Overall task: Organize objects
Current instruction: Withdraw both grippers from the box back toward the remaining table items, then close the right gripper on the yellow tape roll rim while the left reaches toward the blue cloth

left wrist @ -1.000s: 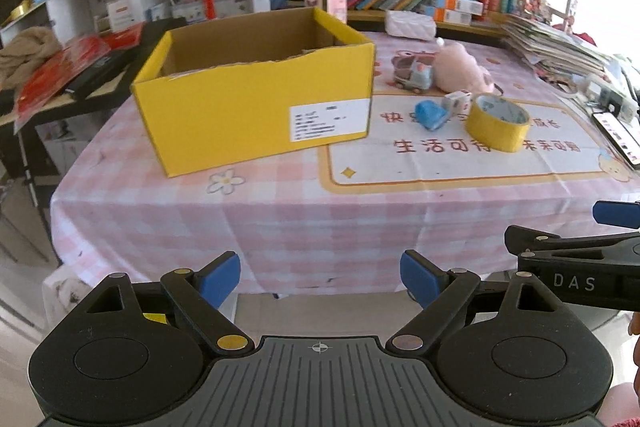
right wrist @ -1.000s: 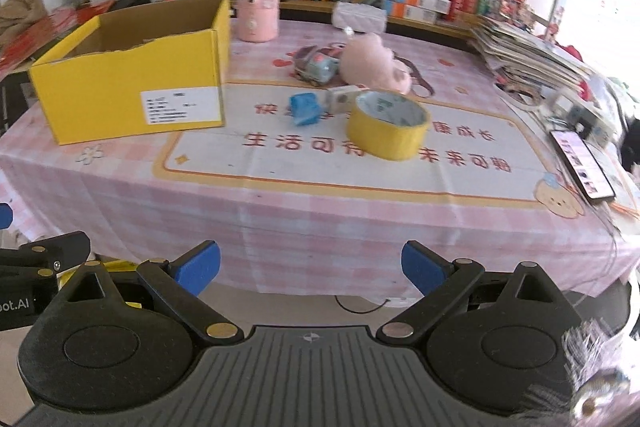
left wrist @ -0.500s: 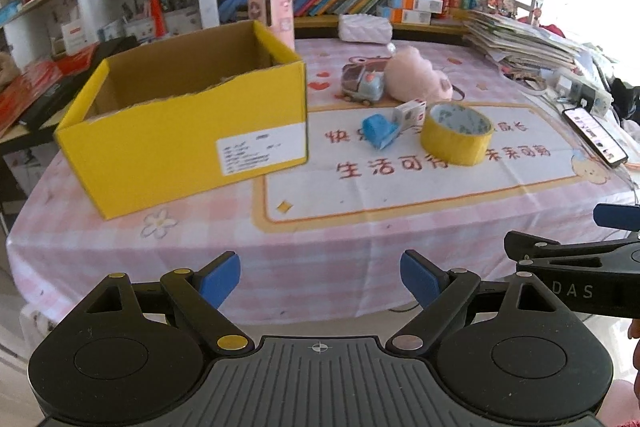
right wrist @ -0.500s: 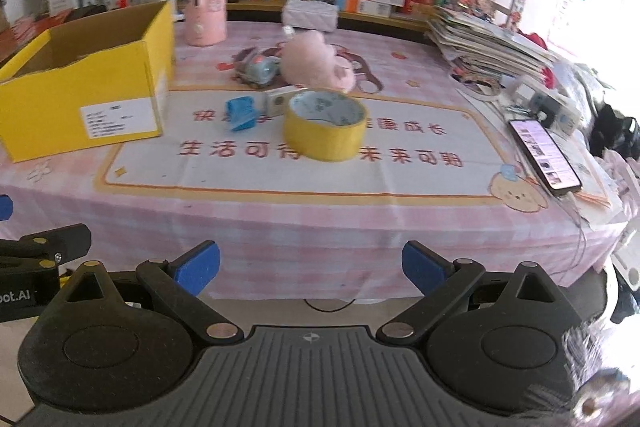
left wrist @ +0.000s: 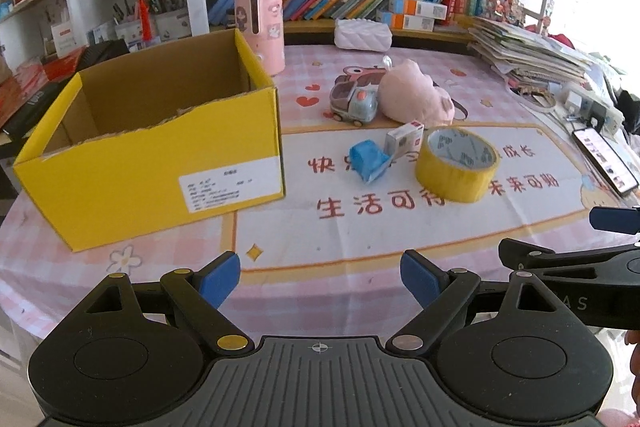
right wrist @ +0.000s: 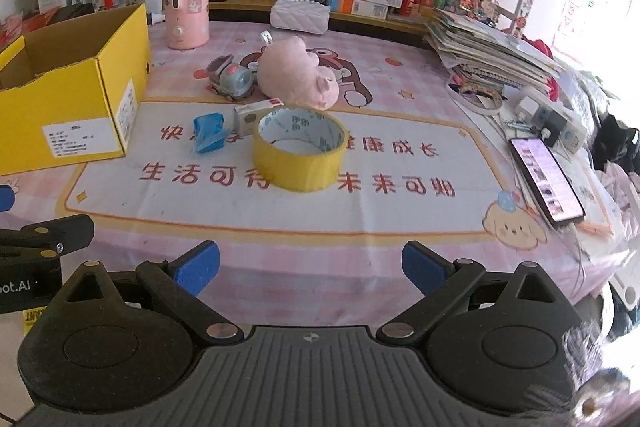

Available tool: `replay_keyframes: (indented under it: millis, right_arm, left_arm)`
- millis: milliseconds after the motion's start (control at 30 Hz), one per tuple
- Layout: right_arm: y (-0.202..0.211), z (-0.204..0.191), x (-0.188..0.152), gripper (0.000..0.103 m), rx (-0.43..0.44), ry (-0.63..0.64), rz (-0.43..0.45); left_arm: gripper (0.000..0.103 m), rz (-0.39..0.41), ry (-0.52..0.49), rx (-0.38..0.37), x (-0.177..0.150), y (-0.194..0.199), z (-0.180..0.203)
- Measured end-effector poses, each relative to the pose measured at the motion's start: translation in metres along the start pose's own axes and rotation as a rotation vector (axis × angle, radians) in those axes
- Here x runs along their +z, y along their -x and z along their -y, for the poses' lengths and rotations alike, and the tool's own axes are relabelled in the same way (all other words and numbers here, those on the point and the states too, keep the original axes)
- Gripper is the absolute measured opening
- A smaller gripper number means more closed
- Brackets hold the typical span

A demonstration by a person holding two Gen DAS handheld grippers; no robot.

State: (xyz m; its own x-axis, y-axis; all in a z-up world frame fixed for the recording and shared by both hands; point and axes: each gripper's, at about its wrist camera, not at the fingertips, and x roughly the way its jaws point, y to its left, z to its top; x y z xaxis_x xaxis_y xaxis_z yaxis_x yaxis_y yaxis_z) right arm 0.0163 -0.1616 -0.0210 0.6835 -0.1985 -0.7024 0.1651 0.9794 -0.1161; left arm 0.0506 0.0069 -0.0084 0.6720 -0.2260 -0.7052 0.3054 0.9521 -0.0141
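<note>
I held my left gripper point(left wrist: 320, 277) and my right gripper point(right wrist: 311, 263) side by side over the near edge of the table point(right wrist: 400, 239), both with jaws spread wide and nothing between them.

The things to tidy lay in a cluster on the white mat. A roll of yellow tape point(right wrist: 299, 150) sat nearest me. Just to its left and a little farther off were a small white carton point(right wrist: 256, 113) and a crumpled blue piece point(right wrist: 209, 131). Beyond them were a grey toy car point(right wrist: 231, 79) and a pink plush pig point(right wrist: 298, 73), touching each other.

The open yellow box point(left wrist: 160, 143) stood on the left and looked empty.

To do this step well, I judged the tape the easiest first pick: approach from above and pinch one wall of the ring. The left gripper, nearer the box, should stay clear of its rim.
</note>
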Motion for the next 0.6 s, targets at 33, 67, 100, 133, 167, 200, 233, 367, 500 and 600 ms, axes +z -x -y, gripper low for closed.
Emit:
replay_keyframes:
  millis: [33,67,100,133,167,200,233,367,500,600]
  right_arm:
    - [-0.003,0.002,0.003,0.098,0.003,0.004,0.000]
    - [-0.007,0.003,0.006,0.098,0.007,0.008,-0.001]
    - [-0.010,0.005,0.009,0.098,0.010,0.011,-0.001]
    - [-0.013,0.007,0.011,0.098,0.013,0.014,-0.002]
    - [-0.017,0.009,0.014,0.098,0.017,0.017,-0.002]
    - [-0.020,0.011,0.017,0.098,0.020,0.020,-0.003]
    - [-0.023,0.013,0.020,0.098,0.023,0.021,-0.003]
    - [-0.037,0.023,0.032,0.098,0.036,0.019,-0.001]
    - [-0.050,0.033,0.044,0.098,0.056,0.027,0.007]
    - [-0.057,0.039,0.052,0.098,0.074,0.033,0.019]
  left_arm:
    - [0.090,0.000,0.002,0.002,0.003,-0.003,0.002]
    - [0.090,0.001,0.003,0.003,0.006,-0.005,0.003]
    - [0.090,0.001,0.005,0.005,0.008,-0.008,0.005]
    - [0.090,0.001,0.007,0.007,0.011,-0.011,0.007]
    - [0.090,0.000,0.008,0.008,0.013,-0.014,0.009]
    - [0.090,-0.002,0.009,0.010,0.016,-0.017,0.011]
    - [0.090,-0.004,0.010,0.012,0.019,-0.021,0.013]
    - [0.090,0.000,0.014,0.019,0.029,-0.031,0.020]
    - [0.090,0.007,0.023,0.028,0.039,-0.040,0.026]
    - [0.090,0.010,0.028,0.034,0.045,-0.046,0.032]
